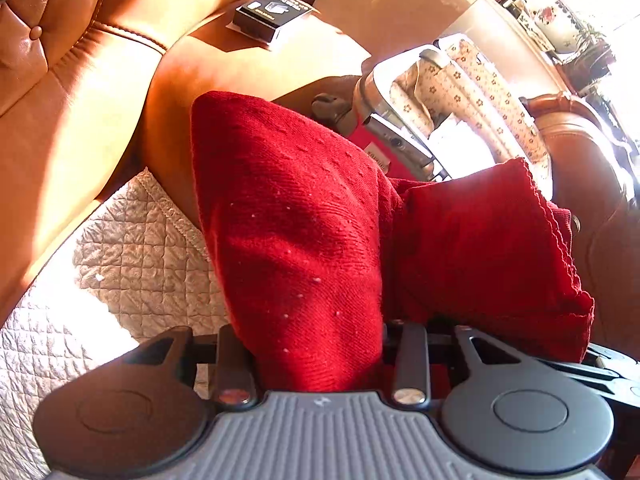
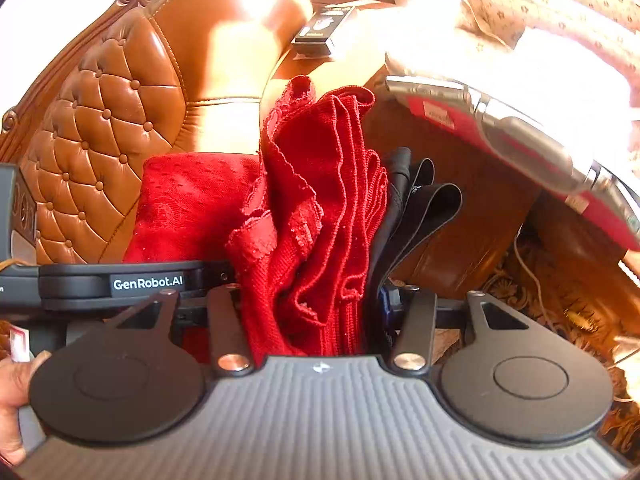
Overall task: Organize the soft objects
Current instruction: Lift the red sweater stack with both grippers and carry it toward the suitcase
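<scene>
Clamping red cloth (image 1: 304,220), both grippers (image 1: 320,344) (image 2: 320,308) hang over tufted leather sofa (image 2: 104,128).

Sunlit tufted leather sofa (image 2: 100,152); quilted cover (image 1: 80,300), patterned carpet (image 2: 580,300)

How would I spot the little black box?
Find the big brown leather sofa. Follow its padded side to the flat top of the armrest, beyond the red cloth. The small black box lies there, the only dark, hard-edged thing with white print; everything nearby is soft cloth or leather.

"GenRobot.AI" stands on the left gripper (image 2: 148,282); other labels are unreadable.
</scene>
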Action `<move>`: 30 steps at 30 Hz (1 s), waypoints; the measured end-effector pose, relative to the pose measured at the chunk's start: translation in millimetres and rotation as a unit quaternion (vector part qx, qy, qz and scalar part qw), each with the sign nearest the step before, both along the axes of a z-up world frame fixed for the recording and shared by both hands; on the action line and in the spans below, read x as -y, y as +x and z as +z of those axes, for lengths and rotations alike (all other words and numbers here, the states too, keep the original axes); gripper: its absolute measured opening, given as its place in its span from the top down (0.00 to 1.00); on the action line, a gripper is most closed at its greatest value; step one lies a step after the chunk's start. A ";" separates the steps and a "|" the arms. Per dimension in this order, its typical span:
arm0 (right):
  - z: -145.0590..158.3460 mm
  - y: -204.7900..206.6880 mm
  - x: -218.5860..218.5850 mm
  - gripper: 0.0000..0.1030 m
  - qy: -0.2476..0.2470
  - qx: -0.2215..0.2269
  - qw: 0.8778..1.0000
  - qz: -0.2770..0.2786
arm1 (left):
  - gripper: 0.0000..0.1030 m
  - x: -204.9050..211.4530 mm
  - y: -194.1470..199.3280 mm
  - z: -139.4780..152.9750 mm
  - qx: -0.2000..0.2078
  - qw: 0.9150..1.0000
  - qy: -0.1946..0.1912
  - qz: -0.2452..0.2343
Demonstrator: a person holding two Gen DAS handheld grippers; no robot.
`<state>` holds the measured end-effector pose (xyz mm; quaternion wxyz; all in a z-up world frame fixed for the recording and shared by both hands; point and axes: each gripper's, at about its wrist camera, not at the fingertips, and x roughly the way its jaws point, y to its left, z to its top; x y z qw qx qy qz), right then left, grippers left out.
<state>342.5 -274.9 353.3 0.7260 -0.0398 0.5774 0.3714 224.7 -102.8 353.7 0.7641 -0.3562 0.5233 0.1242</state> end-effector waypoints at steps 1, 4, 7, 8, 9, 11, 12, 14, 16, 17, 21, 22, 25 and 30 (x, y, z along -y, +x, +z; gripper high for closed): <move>7.4 5.7 -0.8 0.45 -0.004 0.006 1.000 0.007 | 0.59 1.1 5.1 4.1 0.003 1.000 -0.002 0.004; 23.9 22.3 -1.9 0.45 -0.018 0.021 0.999 0.025 | 0.59 4.7 22.1 8.5 0.005 1.000 -0.010 0.020; 30.7 39.0 2.7 0.45 -0.030 0.025 0.999 0.037 | 0.59 18.4 41.8 11.5 0.007 1.000 -0.013 0.025; 32.1 46.5 5.6 0.45 -0.034 0.027 0.998 0.042 | 0.59 23.3 48.7 11.0 0.009 1.000 -0.013 0.024; 33.1 54.9 9.2 0.45 -0.038 0.029 0.998 0.045 | 0.59 28.2 55.6 10.6 0.012 1.000 -0.012 0.024; 34.9 72.1 16.5 0.45 -0.045 0.031 0.997 0.052 | 0.59 39.1 70.6 9.8 0.016 0.999 -0.012 0.025; 34.9 81.2 20.5 0.45 -0.048 0.033 0.997 0.058 | 0.59 45.7 79.3 9.4 0.017 0.999 -0.012 0.028; 34.7 100.9 28.2 0.45 -0.057 0.038 0.995 0.074 | 0.59 63.0 101.6 8.6 0.020 0.999 -0.011 0.040; 35.1 124.2 35.2 0.45 -0.067 0.048 0.992 0.094 | 0.61 81.0 124.8 7.8 0.022 0.998 -0.011 0.052; 34.9 138.7 42.7 0.45 -0.073 0.053 0.990 0.106 | 0.61 90.0 136.4 7.4 0.023 0.998 -0.011 0.058; 32.8 200.3 67.5 0.45 -0.079 0.059 0.984 0.148 | 0.61 127.5 186.9 3.4 0.023 0.995 -0.014 0.092; 31.8 215.7 73.7 0.45 -0.083 0.061 0.982 0.158 | 0.61 136.9 200.6 0.8 0.022 0.994 -0.018 0.102; 25.3 259.1 88.3 0.45 -0.099 0.069 0.976 0.183 | 0.62 161.5 244.7 -10.2 0.019 0.992 -0.024 0.125; 6.0 321.4 100.3 0.45 -0.114 0.075 0.965 0.223 | 0.62 188.5 302.2 -31.0 0.020 0.983 -0.026 0.181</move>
